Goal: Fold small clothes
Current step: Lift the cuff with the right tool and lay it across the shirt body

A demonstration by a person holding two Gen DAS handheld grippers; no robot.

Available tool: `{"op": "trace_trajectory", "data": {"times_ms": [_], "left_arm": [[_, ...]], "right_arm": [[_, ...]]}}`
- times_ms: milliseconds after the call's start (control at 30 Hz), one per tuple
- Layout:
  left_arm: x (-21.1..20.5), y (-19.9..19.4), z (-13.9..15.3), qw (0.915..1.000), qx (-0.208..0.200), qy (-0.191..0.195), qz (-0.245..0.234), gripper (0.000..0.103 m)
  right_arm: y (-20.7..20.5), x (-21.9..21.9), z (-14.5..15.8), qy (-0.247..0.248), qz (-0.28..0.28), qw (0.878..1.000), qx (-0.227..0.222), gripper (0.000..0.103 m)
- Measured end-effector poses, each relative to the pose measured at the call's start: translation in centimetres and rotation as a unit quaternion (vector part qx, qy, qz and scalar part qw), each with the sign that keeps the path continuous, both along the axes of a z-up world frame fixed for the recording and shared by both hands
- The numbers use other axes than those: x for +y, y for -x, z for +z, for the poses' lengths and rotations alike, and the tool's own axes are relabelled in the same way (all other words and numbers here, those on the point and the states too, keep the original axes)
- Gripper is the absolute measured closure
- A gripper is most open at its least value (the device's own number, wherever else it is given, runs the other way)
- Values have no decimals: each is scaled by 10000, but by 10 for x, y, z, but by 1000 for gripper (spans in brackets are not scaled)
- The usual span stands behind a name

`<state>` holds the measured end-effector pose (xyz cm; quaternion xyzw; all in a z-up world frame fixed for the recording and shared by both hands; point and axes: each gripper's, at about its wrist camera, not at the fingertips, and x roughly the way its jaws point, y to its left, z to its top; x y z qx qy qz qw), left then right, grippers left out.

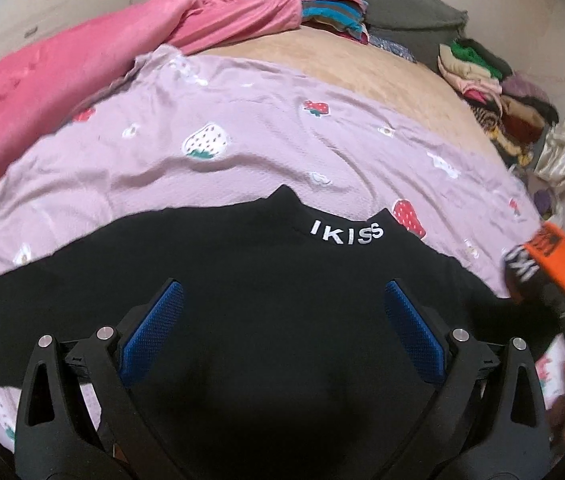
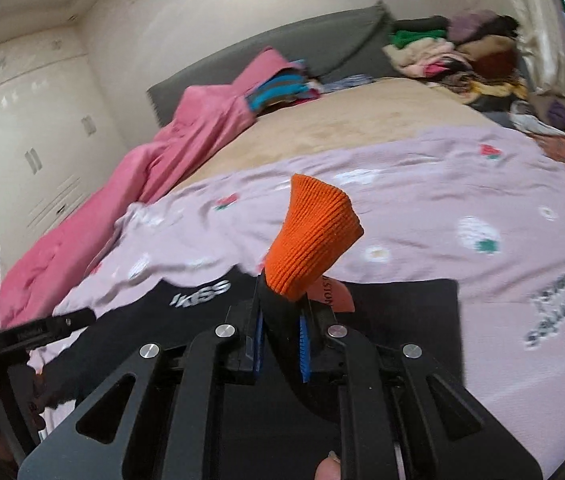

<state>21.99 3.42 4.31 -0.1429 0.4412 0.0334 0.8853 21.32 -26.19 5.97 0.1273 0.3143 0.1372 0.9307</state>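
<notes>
A small black top (image 1: 266,288) with white "IKISS" lettering on its collar lies flat on a lilac strawberry-print sheet (image 1: 242,136). My left gripper (image 1: 282,300) hovers open over the top's chest, blue pads wide apart, holding nothing. My right gripper (image 2: 280,334) is shut on the top's black sleeve, and the sleeve's orange ribbed cuff (image 2: 312,236) sticks up above the fingers. The same cuff (image 1: 550,256) shows at the right edge of the left wrist view. The top (image 2: 398,312) lies under the right gripper too.
A pink blanket (image 1: 62,80) lies bunched along the left of the bed. Folded striped clothes (image 1: 330,12) sit by the grey headboard (image 2: 282,48). A heap of mixed clothes (image 2: 462,56) fills the far right corner. The left gripper's body (image 2: 30,336) shows at the left.
</notes>
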Motion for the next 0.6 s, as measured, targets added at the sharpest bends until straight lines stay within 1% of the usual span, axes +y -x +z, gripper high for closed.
{"op": "trace_trajectory", "data": {"times_ms": [100, 200, 300, 500, 600], "left_arm": [[15, 3, -1, 9999, 19, 99, 81, 9], [29, 5, 0, 9995, 17, 312, 95, 9], [36, 8, 0, 9992, 2, 391, 61, 9], [46, 13, -10, 9970, 117, 744, -159, 9], [51, 15, -18, 9951, 149, 945, -247, 9]], "right_arm": [[0, 30, -5, 106, 250, 9996, 20, 91], [2, 61, -12, 261, 428, 9987, 59, 91], [1, 81, -20, 415, 550, 9976, 85, 90], [6, 119, -38, 552, 871, 9944, 246, 87], [10, 132, -44, 614, 955, 9933, 231, 80]]}}
